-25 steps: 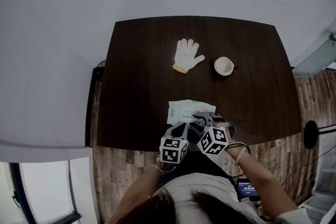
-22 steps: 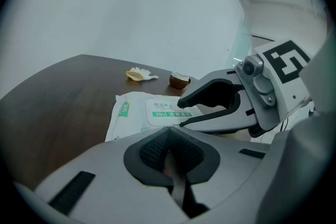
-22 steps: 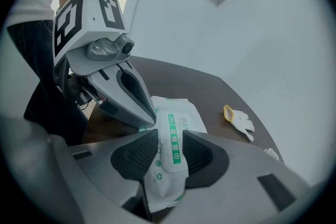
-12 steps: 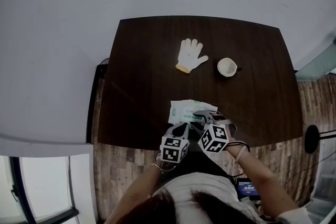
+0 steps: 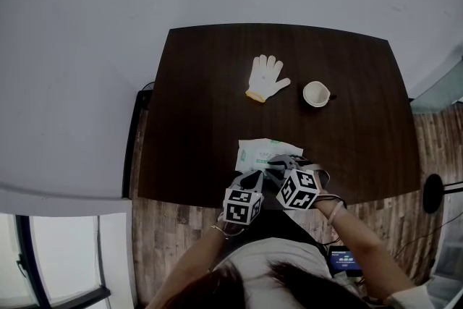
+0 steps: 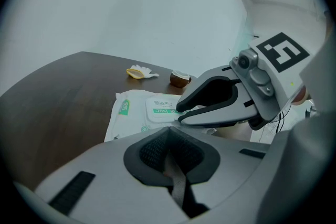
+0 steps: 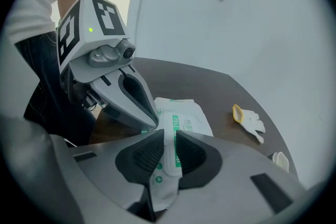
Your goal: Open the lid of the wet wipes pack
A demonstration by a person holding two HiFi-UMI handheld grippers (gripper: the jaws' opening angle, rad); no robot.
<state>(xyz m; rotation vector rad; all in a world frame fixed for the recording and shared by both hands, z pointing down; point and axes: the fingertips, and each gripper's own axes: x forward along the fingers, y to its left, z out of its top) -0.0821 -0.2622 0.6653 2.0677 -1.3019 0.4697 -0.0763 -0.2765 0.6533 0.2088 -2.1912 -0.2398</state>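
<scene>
Wet wipes pack point(image 5: 264, 150): likely light, soft, slippery, easily buckled; stiffer flip lid point(image 6: 163, 108) best taken at its free edge, body pinned down. Lies flat and closed at the near edge of the dark table point(image 5: 202, 98). Caught by the lid's edge between the right gripper point(image 7: 167, 139) pads, jaws just closing in to pinch it. Left gripper point(image 6: 168, 139) pressed together at the pack's near edge. White glove point(image 5: 266, 77) and cup point(image 5: 316, 93) well apart.

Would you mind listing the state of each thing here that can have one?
wet wipes pack, lying flat.
lid, down, its edge between the right tool's pads.
right tool, jaws just closed further, onto the lid.
left tool, shut on the pack's near edge.
cup, upright.
glove, lying flat.
</scene>
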